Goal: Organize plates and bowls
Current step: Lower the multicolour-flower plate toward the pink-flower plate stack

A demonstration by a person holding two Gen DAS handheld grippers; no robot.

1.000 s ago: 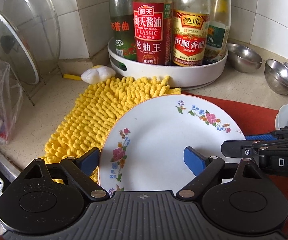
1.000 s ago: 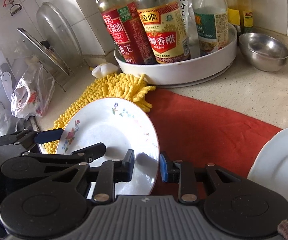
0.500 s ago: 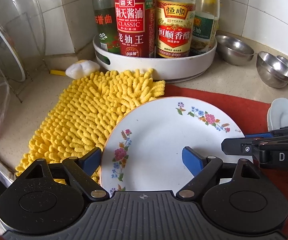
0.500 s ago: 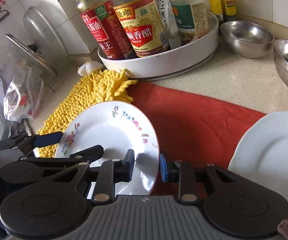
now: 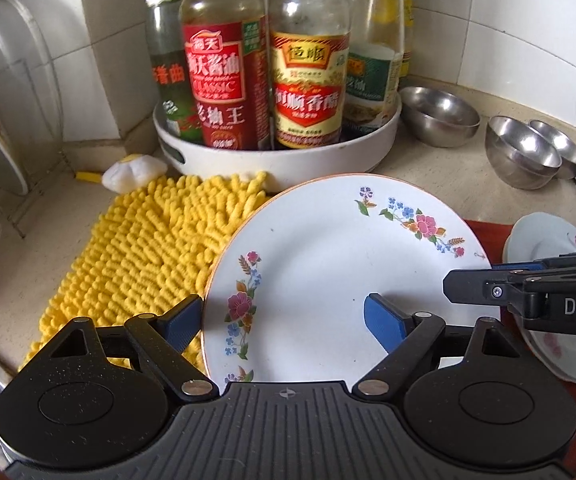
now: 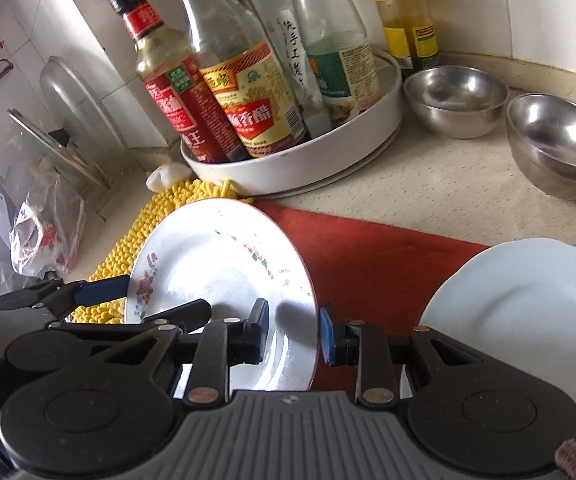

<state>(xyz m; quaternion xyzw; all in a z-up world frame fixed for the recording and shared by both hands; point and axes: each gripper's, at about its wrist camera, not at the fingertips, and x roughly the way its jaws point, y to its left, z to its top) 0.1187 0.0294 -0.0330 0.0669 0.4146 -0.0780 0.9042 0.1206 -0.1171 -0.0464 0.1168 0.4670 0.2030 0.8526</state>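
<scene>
A white plate with a flower rim (image 5: 328, 280) (image 6: 215, 264) hangs tilted above the yellow mat and the red cloth. My right gripper (image 6: 294, 332) is shut on its right rim, one finger on top and the blue pad (image 6: 328, 336) outside the edge. In the left wrist view the right gripper (image 5: 476, 276) reaches in from the right. My left gripper (image 5: 283, 316) stands wide open astride the plate's left rim, with one finger (image 5: 183, 320) beyond the edge and the other over the plate's face. A second white plate with a red flower (image 6: 520, 300) lies to the right.
A white round tray (image 5: 279, 160) with several sauce bottles stands at the back. Steel bowls (image 6: 456, 100) (image 6: 560, 140) sit on the counter at the right. The yellow mat (image 5: 147, 248) and red cloth (image 6: 368, 260) cover the counter. Glass lids (image 5: 3, 92) lean on the left.
Both grippers have carried the flowered plate a little to the right, nearer the second white plate. The right grip on the rim is unchanged.
</scene>
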